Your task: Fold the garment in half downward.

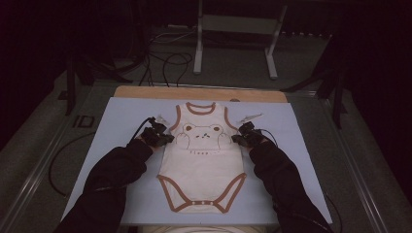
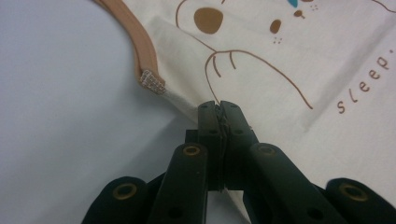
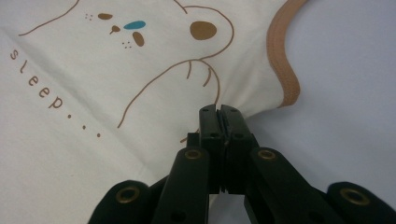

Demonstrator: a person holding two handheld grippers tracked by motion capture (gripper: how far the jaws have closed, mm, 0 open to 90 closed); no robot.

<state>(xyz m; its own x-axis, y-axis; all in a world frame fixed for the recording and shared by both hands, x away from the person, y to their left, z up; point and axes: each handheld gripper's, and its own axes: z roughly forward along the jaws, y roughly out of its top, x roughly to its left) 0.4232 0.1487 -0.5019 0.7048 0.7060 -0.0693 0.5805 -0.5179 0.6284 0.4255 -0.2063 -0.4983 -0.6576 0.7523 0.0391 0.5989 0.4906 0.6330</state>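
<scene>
A cream sleeveless baby bodysuit with brown trim and a bear print lies flat, face up, on the pale blue mat. My left gripper is shut on its left side edge just below the armhole; in the left gripper view the jaws pinch the cream fabric beside the brown armhole trim. My right gripper is shut on the opposite side edge; in the right gripper view the jaws clamp a fold of the fabric under the trim.
The mat lies on a wooden board. Two small pale items rest on the mat, one near each shoulder strap. Cables and a metal stand are on the floor behind the table.
</scene>
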